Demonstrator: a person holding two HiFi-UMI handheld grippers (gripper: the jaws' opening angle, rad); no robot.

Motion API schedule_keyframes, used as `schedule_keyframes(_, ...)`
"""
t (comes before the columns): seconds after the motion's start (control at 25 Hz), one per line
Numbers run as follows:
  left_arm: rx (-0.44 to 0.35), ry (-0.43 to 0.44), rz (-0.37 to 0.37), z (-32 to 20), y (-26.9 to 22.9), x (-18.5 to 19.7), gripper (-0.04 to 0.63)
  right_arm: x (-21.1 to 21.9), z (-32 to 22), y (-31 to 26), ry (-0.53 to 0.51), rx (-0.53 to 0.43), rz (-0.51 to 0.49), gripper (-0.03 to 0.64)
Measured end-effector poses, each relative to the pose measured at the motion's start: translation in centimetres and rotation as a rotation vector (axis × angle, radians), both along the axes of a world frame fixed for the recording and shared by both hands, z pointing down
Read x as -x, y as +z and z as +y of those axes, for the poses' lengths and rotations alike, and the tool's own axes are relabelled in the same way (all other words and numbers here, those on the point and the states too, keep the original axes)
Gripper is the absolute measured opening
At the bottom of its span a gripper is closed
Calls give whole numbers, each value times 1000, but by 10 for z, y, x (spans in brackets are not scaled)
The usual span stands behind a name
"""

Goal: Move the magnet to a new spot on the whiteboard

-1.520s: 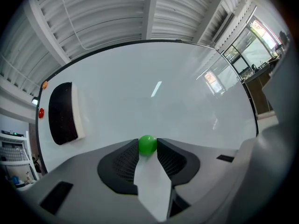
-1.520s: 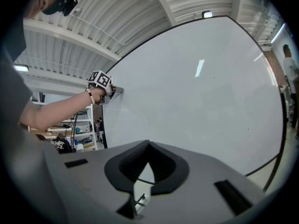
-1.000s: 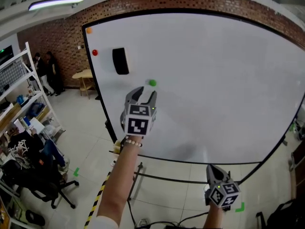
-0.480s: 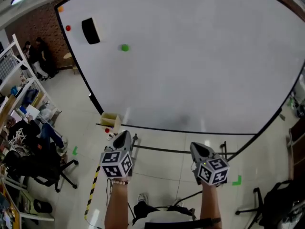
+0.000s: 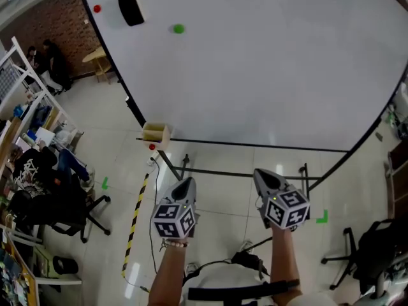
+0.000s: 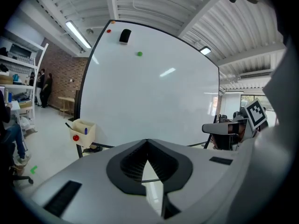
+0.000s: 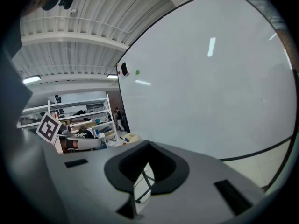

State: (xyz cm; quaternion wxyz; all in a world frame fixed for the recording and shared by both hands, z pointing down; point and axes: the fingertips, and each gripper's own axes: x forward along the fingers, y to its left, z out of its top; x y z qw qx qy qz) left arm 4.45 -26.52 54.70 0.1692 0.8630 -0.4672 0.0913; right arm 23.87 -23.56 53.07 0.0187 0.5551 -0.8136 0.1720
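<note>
Magnet [image 5: 178,28] sits alone on the whiteboard [image 5: 268,62]. My left claw [image 5: 185,185] has dropped away, just closing together empty. Placement looks done.

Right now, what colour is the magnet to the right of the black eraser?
Green magnet, clearest in the head view.

The left gripper [image 5: 184,187] has dropped away from the whiteboard [image 5: 274,69], where it was raised just below the green magnet [image 5: 178,29]. It now hangs low over the floor [image 5: 217,190], level with the right gripper [image 5: 263,177]. Its jaws have just been closing and now meet with nothing between them.
</note>
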Motion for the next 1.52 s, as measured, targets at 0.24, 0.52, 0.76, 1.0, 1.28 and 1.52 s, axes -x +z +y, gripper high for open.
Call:
schedule_keyframes(0.24,-2,100,37,37,6,59,3,88,45,9,50,3,9,11)
schedule_keyframes(0.52,-7,205,60,82,1,127,3,190,102,13,99,25,19,11)
schedule_keyframes(0.76,11,244,85,116,1,158,3,238,140,14,102,39,1,11)
schedule_keyframes(1.0,0,220,99,137,-7,171,3,255,155,2,63,23,18,11)
schedule_keyframes(1.28,-19,204,86,151,-14,171,3,250,168,-11,55,-13,24,11)
schedule_keyframes(1.52,-65,153,84,158,-29,166,3,226,180,-13,51,-33,40,11)
